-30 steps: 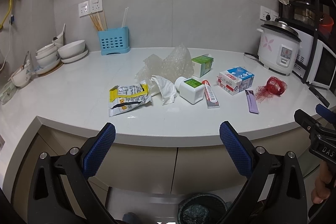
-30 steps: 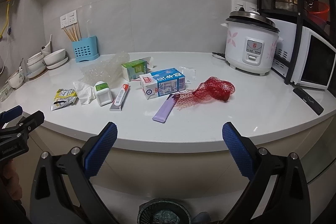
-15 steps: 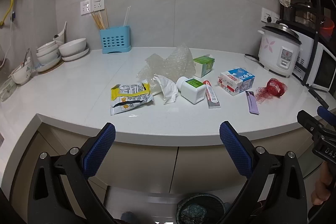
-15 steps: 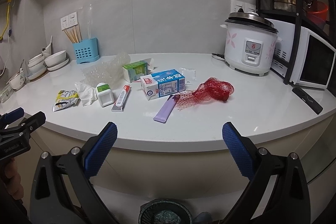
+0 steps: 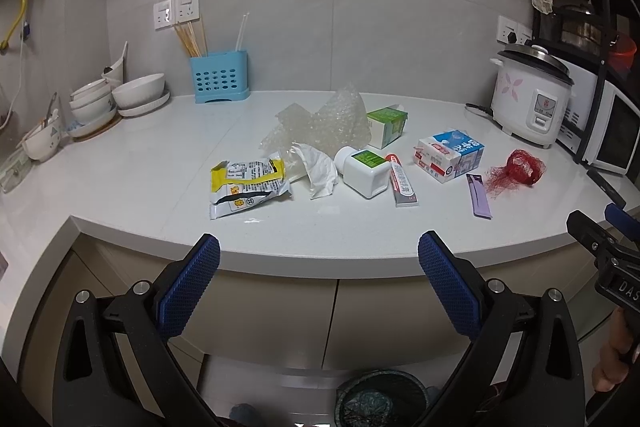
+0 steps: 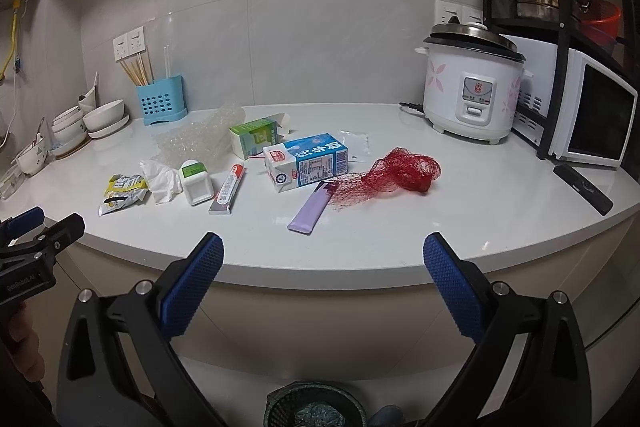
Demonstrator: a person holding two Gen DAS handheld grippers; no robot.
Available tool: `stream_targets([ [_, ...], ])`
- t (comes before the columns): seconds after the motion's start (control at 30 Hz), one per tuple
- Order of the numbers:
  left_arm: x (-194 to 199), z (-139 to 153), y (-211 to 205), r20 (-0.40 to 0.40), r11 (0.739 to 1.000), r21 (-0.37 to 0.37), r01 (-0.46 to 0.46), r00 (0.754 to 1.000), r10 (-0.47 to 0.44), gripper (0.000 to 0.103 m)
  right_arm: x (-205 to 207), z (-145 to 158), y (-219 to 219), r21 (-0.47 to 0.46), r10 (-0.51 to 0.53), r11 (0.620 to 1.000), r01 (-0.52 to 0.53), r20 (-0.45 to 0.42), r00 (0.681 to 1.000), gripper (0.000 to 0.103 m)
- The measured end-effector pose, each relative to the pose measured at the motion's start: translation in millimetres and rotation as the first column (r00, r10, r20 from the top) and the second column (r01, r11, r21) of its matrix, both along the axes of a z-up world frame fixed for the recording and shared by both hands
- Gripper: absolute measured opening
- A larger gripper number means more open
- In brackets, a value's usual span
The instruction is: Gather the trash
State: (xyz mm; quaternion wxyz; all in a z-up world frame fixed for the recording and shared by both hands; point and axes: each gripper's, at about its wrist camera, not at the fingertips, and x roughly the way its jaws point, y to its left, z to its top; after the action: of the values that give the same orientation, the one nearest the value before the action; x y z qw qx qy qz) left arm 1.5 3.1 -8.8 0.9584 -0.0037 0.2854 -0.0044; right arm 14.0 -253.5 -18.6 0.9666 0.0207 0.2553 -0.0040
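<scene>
Trash lies in a row on the white counter (image 5: 160,183): a yellow snack wrapper (image 5: 246,187), a crumpled tissue (image 5: 318,173), bubble wrap (image 5: 328,123), a white bottle (image 5: 366,171), a tube (image 5: 402,183), a green carton (image 5: 386,125), a blue milk carton (image 6: 306,161), a purple packet (image 6: 314,207) and red netting (image 6: 400,173). A mesh waste bin (image 5: 380,401) stands on the floor below the counter. My left gripper (image 5: 318,271) is open and empty, short of the counter edge. My right gripper (image 6: 322,273) is open and empty too, facing the purple packet.
Bowls (image 5: 120,95) and a blue utensil holder (image 5: 220,77) stand at the back left. A rice cooker (image 6: 474,93), a microwave (image 6: 592,119) and a black remote (image 6: 582,189) are on the right. Cabinet doors (image 5: 276,319) run under the counter.
Both grippers have edged slightly closer to the counter and risen a little. Nothing on the counter has moved and both stay open.
</scene>
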Motion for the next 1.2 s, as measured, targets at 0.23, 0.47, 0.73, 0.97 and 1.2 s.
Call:
stream_targets([
  [0.23,-0.7,-0.2,-0.8,-0.003,1.0,0.0,-0.002,1.0,0.002,0.097,-1.4,-0.3,-1.1,-0.001,-0.001,1.0,0.001,-0.001,1.0,0.096],
  [0.47,-4.3,-1.1,-1.3,-0.003,1.0,-0.002,-0.002,1.0,0.002,0.097,-4.6,-0.3,-0.9,0.0,0.001,1.0,-0.001,0.001,1.0,0.096],
  [0.73,-8.2,2.5,-0.9,0.008,1.0,-0.014,-0.001,1.0,0.002,0.097,-5.5,3.1,4.1,-0.009,0.01,1.0,-0.01,0.008,1.0,0.096],
  [0.97,-8.7,3.4,-2.1,0.011,1.0,-0.016,-0.004,1.0,0.004,0.097,-4.8,2.5,8.0,-0.017,0.018,1.0,-0.018,-0.002,1.0,0.096],
  [1.2,-8.5,3.3,-2.4,0.01,1.0,-0.013,-0.005,1.0,0.005,0.097,-3.6,2.6,5.7,-0.011,0.02,1.0,-0.02,-0.008,1.0,0.096],
])
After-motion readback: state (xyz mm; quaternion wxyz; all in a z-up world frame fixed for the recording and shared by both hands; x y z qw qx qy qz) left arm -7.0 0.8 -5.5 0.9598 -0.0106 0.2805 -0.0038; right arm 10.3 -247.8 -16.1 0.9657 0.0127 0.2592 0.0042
